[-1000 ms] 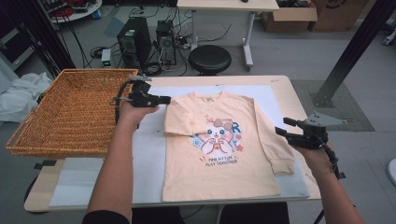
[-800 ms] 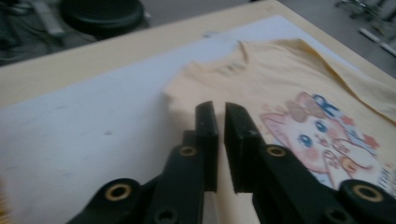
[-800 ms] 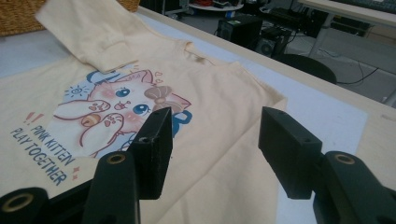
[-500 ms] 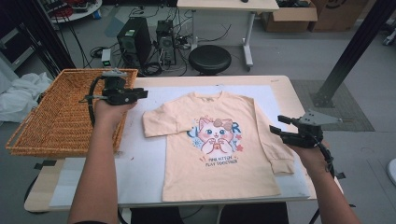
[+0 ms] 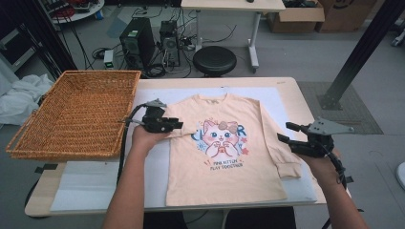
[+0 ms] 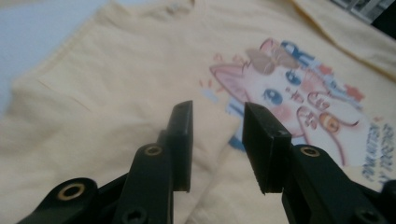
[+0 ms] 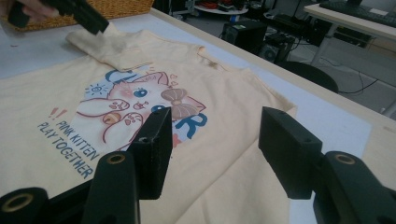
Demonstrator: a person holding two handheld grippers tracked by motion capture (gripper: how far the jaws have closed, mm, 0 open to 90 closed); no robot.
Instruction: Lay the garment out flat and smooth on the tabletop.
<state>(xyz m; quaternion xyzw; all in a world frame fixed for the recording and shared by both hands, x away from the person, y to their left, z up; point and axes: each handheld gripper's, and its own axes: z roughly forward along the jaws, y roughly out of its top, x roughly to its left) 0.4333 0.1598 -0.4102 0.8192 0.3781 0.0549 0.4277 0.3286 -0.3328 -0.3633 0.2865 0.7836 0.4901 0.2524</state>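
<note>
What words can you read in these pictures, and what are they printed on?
"PINK KITTEN" on the shirt, below the cat print.
"PLAY TOGETHER" on the line under it.
A large blue "R" beside the cat's bow; the other big letters are hidden behind the cat.
Anything on the boxes and computers on the floor is too small to read.

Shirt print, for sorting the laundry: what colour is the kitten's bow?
Brown, on a pale peach shirt; the bow shows best in the right gripper view.

Both tools (image 5: 177, 125) (image 5: 284, 133) open-jawed, level
</note>
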